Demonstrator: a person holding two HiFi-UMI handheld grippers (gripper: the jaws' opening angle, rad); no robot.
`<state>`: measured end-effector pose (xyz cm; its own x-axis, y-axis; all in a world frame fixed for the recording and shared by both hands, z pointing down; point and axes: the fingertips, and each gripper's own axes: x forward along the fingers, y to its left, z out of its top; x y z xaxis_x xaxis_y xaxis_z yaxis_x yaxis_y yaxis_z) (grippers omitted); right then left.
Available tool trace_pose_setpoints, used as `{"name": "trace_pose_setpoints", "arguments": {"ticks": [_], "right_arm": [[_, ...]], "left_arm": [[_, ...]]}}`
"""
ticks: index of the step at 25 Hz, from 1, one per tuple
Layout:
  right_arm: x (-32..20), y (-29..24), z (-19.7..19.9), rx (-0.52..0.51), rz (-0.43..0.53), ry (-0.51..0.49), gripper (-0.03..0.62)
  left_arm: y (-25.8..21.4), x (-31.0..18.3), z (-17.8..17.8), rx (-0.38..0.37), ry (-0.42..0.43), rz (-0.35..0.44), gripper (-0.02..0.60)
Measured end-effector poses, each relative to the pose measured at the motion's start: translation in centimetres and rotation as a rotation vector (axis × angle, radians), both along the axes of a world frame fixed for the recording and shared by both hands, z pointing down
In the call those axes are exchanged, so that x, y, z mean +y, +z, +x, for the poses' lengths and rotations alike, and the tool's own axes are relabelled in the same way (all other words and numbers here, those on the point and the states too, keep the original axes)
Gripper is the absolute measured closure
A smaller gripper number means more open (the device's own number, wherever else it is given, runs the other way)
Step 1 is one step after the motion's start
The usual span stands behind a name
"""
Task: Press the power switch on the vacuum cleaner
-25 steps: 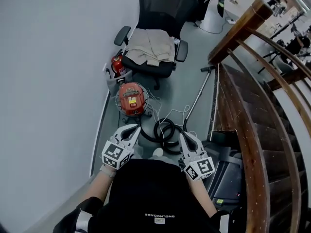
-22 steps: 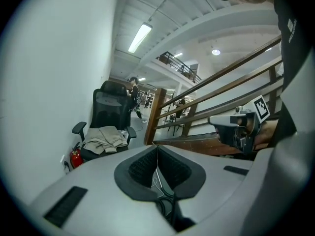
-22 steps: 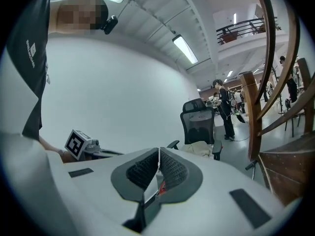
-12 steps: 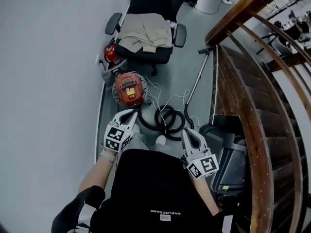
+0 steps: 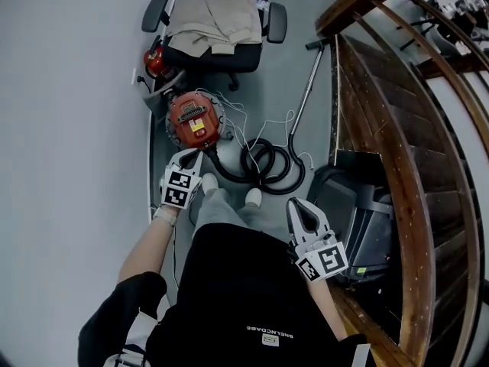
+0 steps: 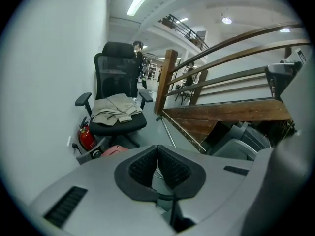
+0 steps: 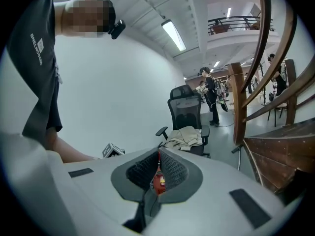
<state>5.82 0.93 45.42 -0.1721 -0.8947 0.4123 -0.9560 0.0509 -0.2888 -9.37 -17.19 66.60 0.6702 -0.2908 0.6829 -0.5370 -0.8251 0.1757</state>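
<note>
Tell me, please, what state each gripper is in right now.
Left gripper: shut, holding nothing.
Right gripper: shut, holding nothing.

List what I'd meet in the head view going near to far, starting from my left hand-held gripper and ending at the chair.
left hand-held gripper → red vacuum cleaner → office chair, with beige clothing lying on its seat. I left out the fire extinguisher by the wall, since its place relative to the chair is unclear.

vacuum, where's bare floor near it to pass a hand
Bare floor lies between the chair and the wand. Around the vacuum it is crowded: wall on one side, extinguisher behind, cords and coiled hose on the other.
</note>
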Motion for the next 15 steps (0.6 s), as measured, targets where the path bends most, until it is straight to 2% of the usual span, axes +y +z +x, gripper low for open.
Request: {"name": "trace_pose_setpoints", "arguments": {"ticks": [7, 15], "right_arm": [[-1.5, 1.5, -0.9, -0.001, -0.052, 0.005, 0.565], [-2.4, 3.2, -1.2, -0.04, -0.105, 0.037, 0.565]], "left_arm": [[9.6, -2.8, -0.5, -0.108, -0.008, -0.09, 0.566], [19.0, -5.3, -0.1, -0.189, 0.015, -0.124, 0.566]]}}
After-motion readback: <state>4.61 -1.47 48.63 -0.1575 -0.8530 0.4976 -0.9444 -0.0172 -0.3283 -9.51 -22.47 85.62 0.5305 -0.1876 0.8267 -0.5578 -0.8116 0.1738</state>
